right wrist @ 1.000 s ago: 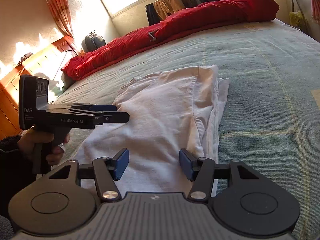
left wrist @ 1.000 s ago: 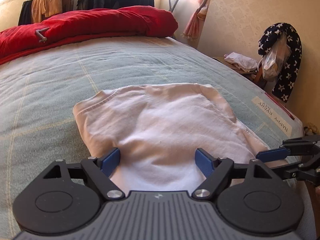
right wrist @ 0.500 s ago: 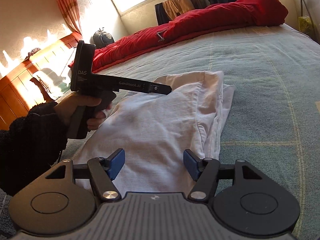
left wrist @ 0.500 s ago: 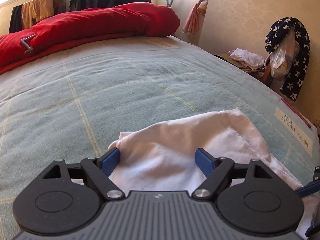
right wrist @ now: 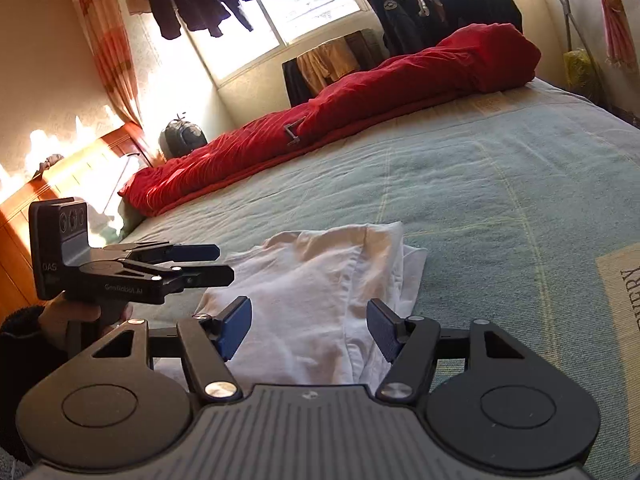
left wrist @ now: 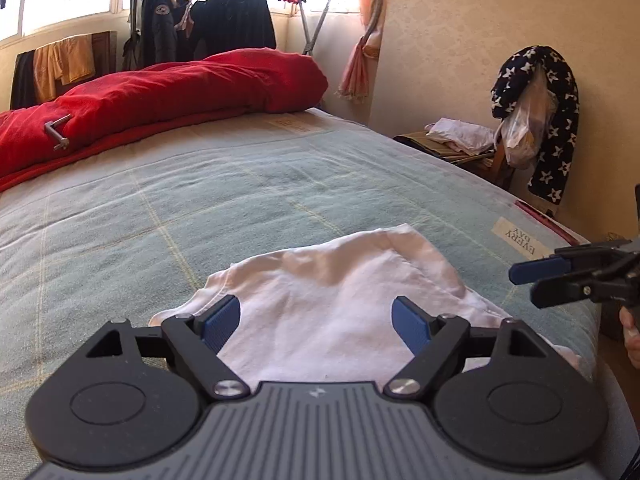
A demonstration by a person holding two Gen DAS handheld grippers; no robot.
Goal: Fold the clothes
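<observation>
Sunlit window (right wrist: pixel 316 4) behind bed (left wrist: pixel 280 184), red duvet (left wrist: pixel 160 92).

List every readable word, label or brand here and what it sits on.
"EVERY DAY": upside-down label on the bedspread.
"DAS": camera block of the left gripper.
"GenRobot.AI": same gripper's body, faint.
Round patch on the hanging dark jacket: too small to read.

- The folded garment (left wrist: pixel 340 292) lies on the bed (left wrist: pixel 240 200), near its front edge.
- The duvet (left wrist: pixel 160 88) lies along the bed's far side, well apart from the garment.
- The left tool (left wrist: pixel 318 320) hangs over the garment's near end; the right tool (right wrist: pixel 309 326) does likewise.
- A clothes rack (left wrist: pixel 224 20) stands behind the duvet.
</observation>
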